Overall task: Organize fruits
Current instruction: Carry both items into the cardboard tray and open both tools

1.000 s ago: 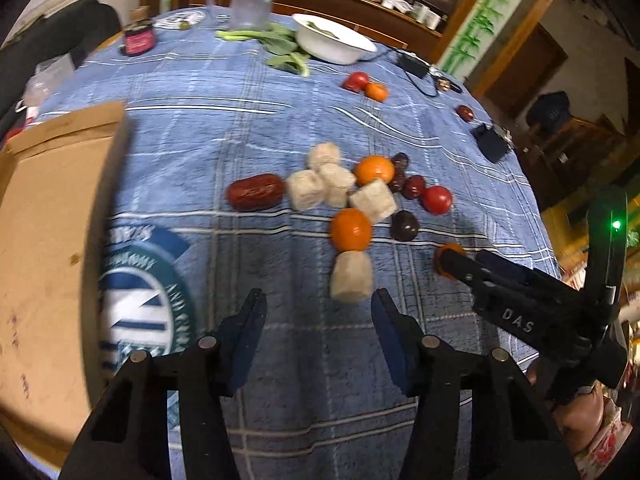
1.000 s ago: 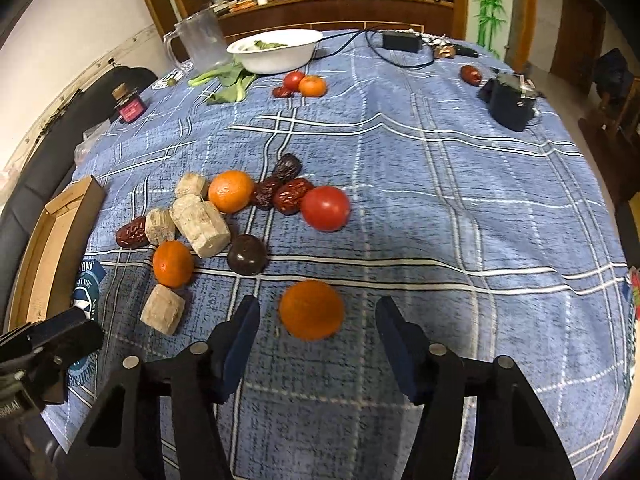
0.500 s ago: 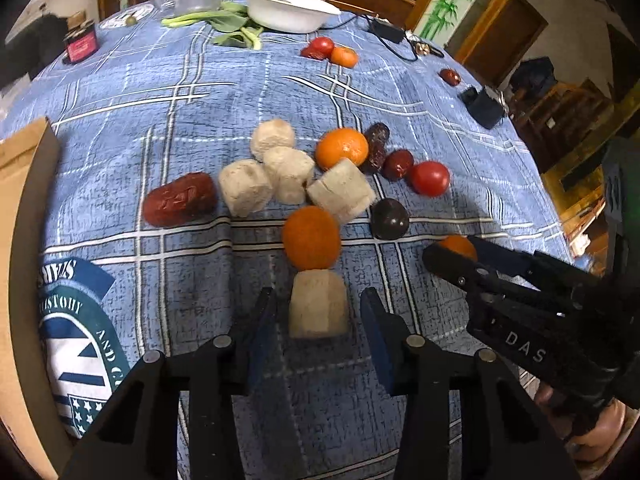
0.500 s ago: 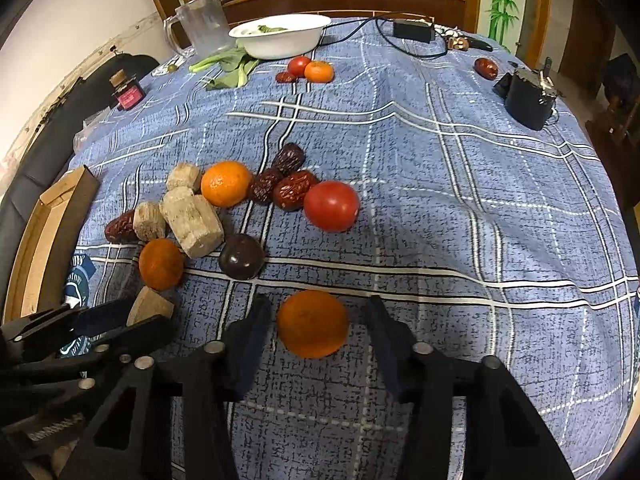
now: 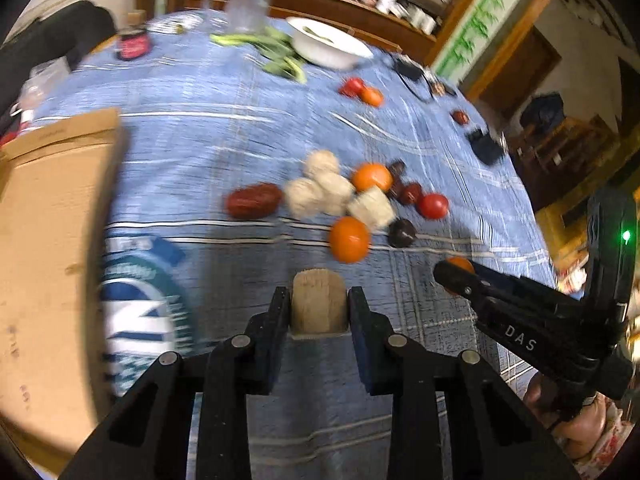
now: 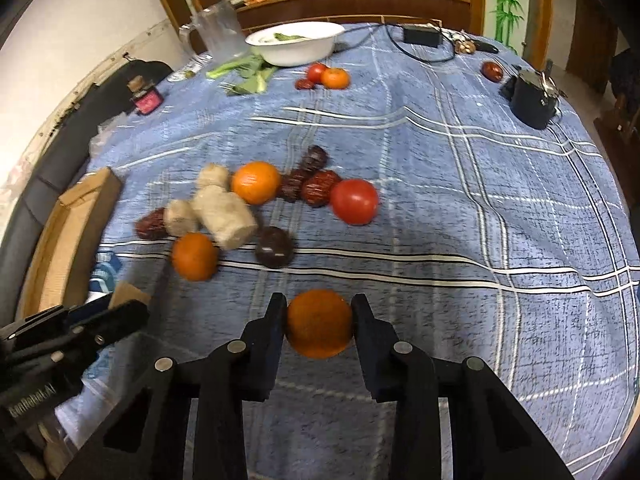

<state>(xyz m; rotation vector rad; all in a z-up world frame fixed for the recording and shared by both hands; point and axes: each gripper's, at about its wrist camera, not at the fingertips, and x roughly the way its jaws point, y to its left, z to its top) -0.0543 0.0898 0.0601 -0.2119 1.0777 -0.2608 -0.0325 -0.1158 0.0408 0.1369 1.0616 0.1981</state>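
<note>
Left gripper point(image 5: 319, 309) is pinching a beige chunk point(image 5: 319, 300), jaws having just been closing onto it, pads pressing both its sides. Right gripper point(image 6: 319, 322) is pinching an orange point(image 6: 319, 323) the same way, jaws also just closing, pads touching both flanks of the fruit.

Taking the red tomato point(image 6: 354, 201) as landmark: the held orange is sitting nearer the camera than it, across the black-and-white stripes of the blue plaid cloth point(image 6: 480, 208) covering the desk. Dark red dates point(image 6: 316, 188) are touching the tomato's left side, with a second orange point(image 6: 256, 182) just beyond them. Farther left, pale beige chunks point(image 6: 224, 216) are lying clustered (blurred, so exact count unclear). A dark round fruit point(image 6: 274, 247) is lying left of and nearer than the tomato, and a third orange point(image 6: 195, 256) left of that. A cardboard box point(image 6: 68, 236) is sitting well left of the tomato at the desk edge. Far behind the tomato, a white bowl point(image 6: 296, 42) is standing with greens point(image 6: 244, 74) beside it, and a small tomato-and-orange pair point(image 6: 328, 76) is lying just in front of the bowl.
</note>
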